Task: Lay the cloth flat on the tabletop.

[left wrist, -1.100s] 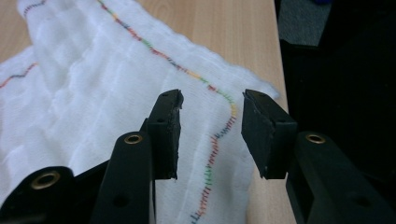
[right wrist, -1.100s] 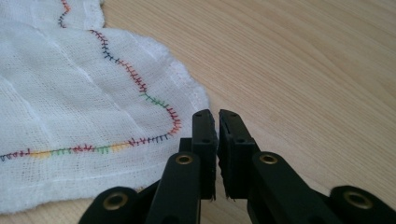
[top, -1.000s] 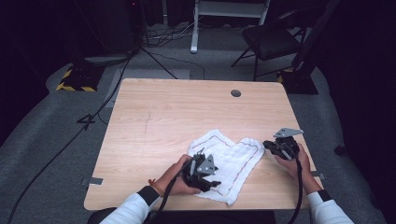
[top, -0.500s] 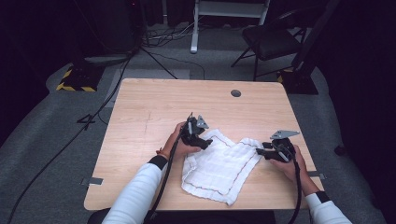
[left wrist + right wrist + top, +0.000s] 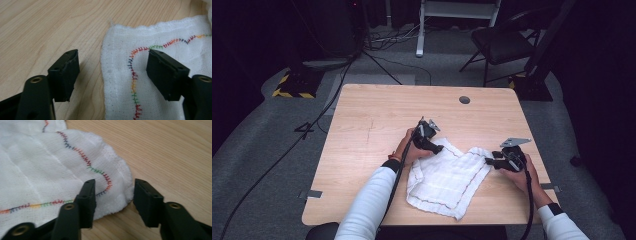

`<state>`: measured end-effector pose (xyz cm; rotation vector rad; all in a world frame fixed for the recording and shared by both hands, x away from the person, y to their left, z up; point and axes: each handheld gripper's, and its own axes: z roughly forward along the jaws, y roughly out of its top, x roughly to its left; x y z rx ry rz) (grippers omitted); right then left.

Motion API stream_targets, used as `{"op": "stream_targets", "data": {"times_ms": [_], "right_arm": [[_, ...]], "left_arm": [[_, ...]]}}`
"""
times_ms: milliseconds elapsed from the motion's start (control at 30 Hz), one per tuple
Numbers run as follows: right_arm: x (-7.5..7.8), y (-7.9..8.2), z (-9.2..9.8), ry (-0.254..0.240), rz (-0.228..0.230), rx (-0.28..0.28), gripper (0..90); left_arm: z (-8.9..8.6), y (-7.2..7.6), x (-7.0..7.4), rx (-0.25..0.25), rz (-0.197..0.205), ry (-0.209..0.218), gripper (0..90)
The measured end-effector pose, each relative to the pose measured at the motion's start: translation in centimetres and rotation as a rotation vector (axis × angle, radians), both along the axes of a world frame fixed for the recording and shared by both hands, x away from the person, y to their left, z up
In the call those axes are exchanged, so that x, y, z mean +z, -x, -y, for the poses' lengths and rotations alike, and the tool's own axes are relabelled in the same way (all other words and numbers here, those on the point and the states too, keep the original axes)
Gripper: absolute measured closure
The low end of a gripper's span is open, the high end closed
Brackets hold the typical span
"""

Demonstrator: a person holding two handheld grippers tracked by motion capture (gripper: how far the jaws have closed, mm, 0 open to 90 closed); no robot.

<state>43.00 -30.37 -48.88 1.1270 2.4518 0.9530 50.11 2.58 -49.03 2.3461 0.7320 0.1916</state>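
A white gauze cloth (image 5: pixel 447 177) with a multicoloured stitched border lies spread on the front half of the wooden table (image 5: pixel 372 115). My left gripper (image 5: pixel 440 148) is at the cloth's far left corner. In the left gripper view its jaws (image 5: pixel 113 53) have just been closing and stand open astride the cloth (image 5: pixel 120 82) edge, one over bare wood, one over fabric. My right gripper (image 5: pixel 488 161) is at the cloth's right corner. Its jaws (image 5: pixel 115 182) have just been closing too, with the rounded corner of the cloth (image 5: pixel 37 170) between them, pads not pressing.
A round cable hole (image 5: pixel 464 99) sits near the table's far edge. Beyond the table stand a black chair (image 5: pixel 502 45) and a white stand (image 5: pixel 419 30). Cables run across the grey floor (image 5: pixel 287 150) on the left. Each gripper trails a black cable toward the front edge.
My left hand moved from the cloth's near side up to its far left corner. The cloth now lies flatter and wider. My right hand has stayed at the right corner.
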Motion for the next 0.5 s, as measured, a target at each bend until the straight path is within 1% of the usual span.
{"op": "stream_targets", "data": {"times_ms": [33, 67, 100, 133, 167, 200, 233, 267, 300, 333, 367, 400, 433, 467, 500], "right_arm": [[0.0, 0.0, -0.1, -0.002, -0.003, 0.006, 66.7], [0.1, 0.0, -0.3, 0.000, -0.006, 0.017, 70.1], [0.2, 0.0, -0.6, 0.002, -0.014, 0.025, 77.6], [0.2, 0.0, -0.6, 0.002, -0.014, 0.025, 77.6], [0.2, 0.0, -0.7, 0.010, -0.008, 0.034, 80.6], [0.3, 0.1, -0.9, 0.027, 0.015, 0.032, 86.0], [0.3, 0.1, -0.9, 0.027, 0.015, 0.032, 86.0], [0.7, 0.1, -0.9, 0.017, 0.038, 0.020, 86.6], [0.7, 0.1, -0.9, 0.017, 0.038, 0.020, 86.6], [1.5, 0.2, -0.8, 0.001, 0.072, 0.012, 86.8], [1.5, 0.2, -0.8, 0.001, 0.072, 0.012, 86.8], [2.7, 0.3, -0.7, -0.025, 0.119, -0.001, 86.9], [2.7, 0.3, -0.7, -0.025, 0.119, -0.001, 86.9], [3.3, 0.3, -0.6, -0.040, 0.139, 0.000, 87.0], [4.4, 0.3, -0.6, -0.045, 0.167, 0.005, 87.1]], "left_arm": [[-0.1, 0.0, 0.1, -0.028, -0.009, 0.004, 48.4], [-0.1, 0.0, 0.2, -0.042, -0.016, 0.000, 56.0], [-0.2, 0.0, 0.4, -0.061, -0.030, -0.003, 70.3], [-0.2, 0.0, 0.4, -0.068, -0.030, -0.010, 70.3], [-0.3, 0.0, 0.5, -0.068, -0.027, -0.012, 74.9], [-0.4, 0.0, 0.5, -0.069, -0.021, -0.019, 81.3], [-0.6, 0.1, 0.7, -0.063, -0.007, -0.027, 81.3], [-1.2, 0.3, 1.4, -0.050, 0.013, 0.007, 82.6], [-1.2, 0.3, 1.4, -0.050, 0.013, 0.007, 82.7], [-2.1, 0.7, 2.9, -0.046, 0.060, 0.042, 82.8], [-2.1, 0.7, 2.9, -0.046, 0.060, 0.042, 82.8], [-2.5, 1.0, 3.7, -0.038, 0.080, 0.064, 82.9], [-3.1, 1.4, 4.5, -0.032, 0.099, 0.081, 82.9], [-3.4, 1.7, 5.1, -0.028, 0.112, 0.095, 82.9], [-4.5, 2.5, 6.7, -0.025, 0.154, 0.117, 82.8]]}}
